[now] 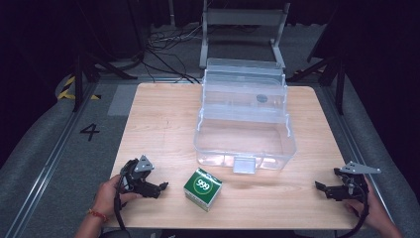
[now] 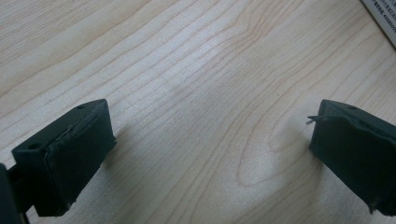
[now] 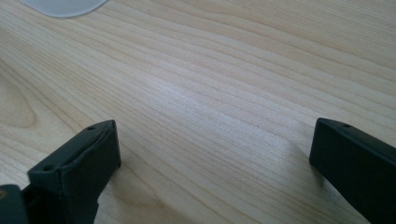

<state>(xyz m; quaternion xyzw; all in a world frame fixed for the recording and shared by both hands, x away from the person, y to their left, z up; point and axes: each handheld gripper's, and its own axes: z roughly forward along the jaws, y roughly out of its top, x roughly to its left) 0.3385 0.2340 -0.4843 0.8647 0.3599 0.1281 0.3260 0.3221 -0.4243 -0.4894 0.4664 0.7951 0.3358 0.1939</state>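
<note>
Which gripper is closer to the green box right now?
Left. The left gripper sits just to the left of the green box, jaws open toward it. The right gripper rests far off at the table's right edge, also open.

A light wooden tabletop (image 1: 163, 114) stands on grey carpet (image 1: 59, 148) marked with a black number four (image 1: 89, 131). Behind it, cables (image 1: 168, 42) trail beneath a grey metal frame (image 1: 242, 20) in darkness.

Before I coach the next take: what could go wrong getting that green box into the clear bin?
1. The green box sits skewed to the left gripper, so open fingers may catch a corner and spin it.
2. The clear bin looks light; a bump against its front wall could slide it back.
</note>
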